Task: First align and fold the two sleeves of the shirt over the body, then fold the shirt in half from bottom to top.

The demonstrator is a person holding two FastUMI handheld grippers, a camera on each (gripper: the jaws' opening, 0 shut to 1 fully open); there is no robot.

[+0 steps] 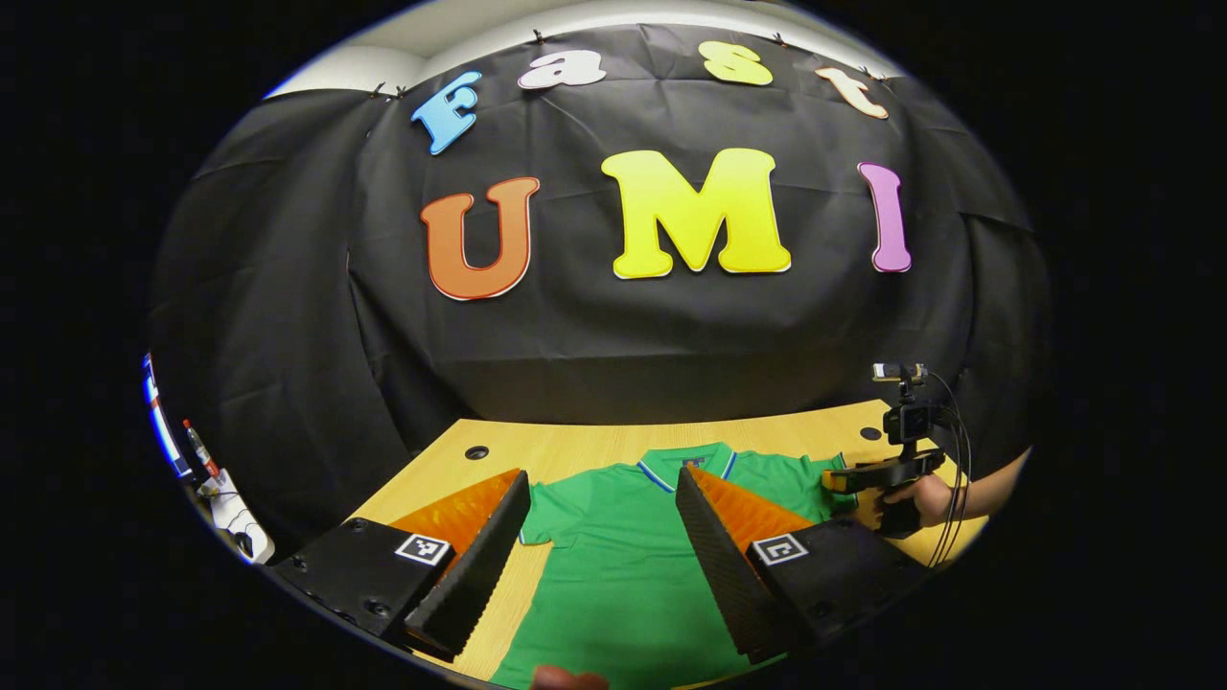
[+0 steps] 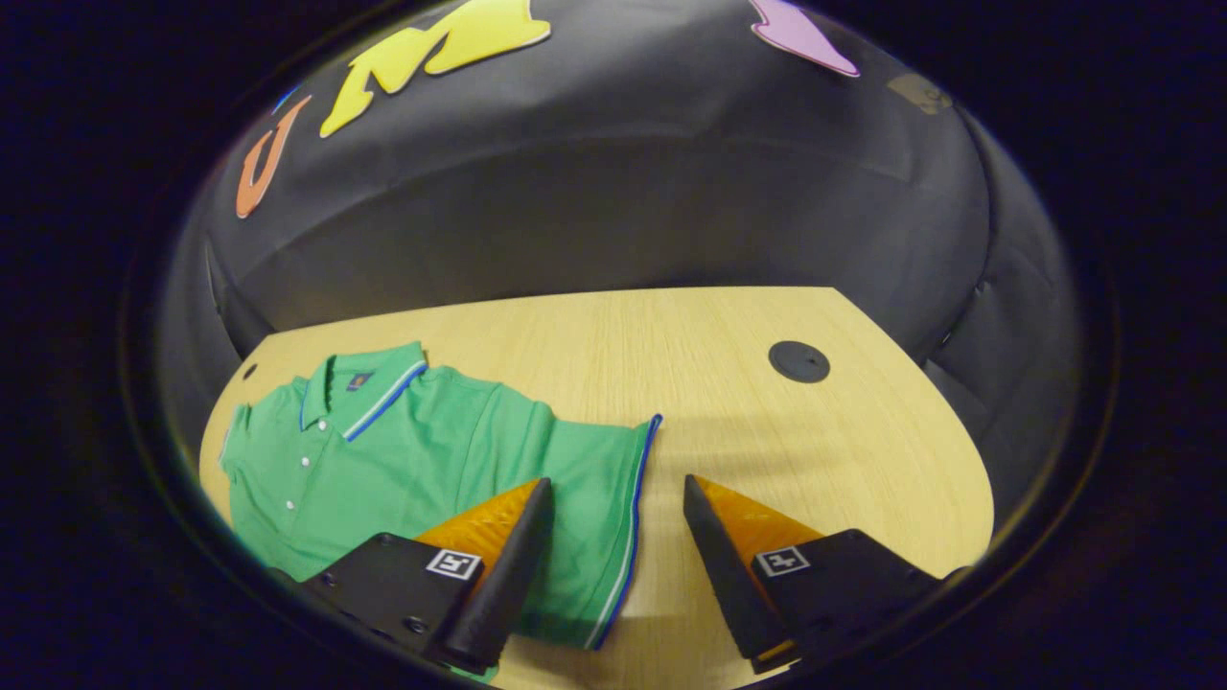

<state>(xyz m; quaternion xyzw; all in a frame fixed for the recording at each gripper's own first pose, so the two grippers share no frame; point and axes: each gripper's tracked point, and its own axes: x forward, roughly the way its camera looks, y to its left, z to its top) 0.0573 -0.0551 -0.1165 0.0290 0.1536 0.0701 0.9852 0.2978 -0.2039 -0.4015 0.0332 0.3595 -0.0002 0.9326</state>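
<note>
Shirt (image 2: pixel 403 460) lies flat on the tabletop (image 2: pixel 767 431), collar toward the wall, both sleeves out — nothing folded yet. Left gripper (image 1: pixel 599 498) hovers spread over the shirt body; right gripper (image 2: pixel 613 508) is spread over the right sleeve (image 2: pixel 594 498), holding nothing. Risk: pinching only the trimmed sleeve hem would bunch or drag the shirt askew, so sleeves won't align; cable holes (image 2: pixel 798 361) and clutter off the tabletop's left edge (image 1: pixel 216 489) sit well apart, nothing blocks.

Two cameras low over the tabletop (image 1: pixel 585 446), facing the booth wall.
Left gripper view looks level; right gripper view tilts downward, closer; both share the green shirt (image 1: pixel 623 546).
</note>
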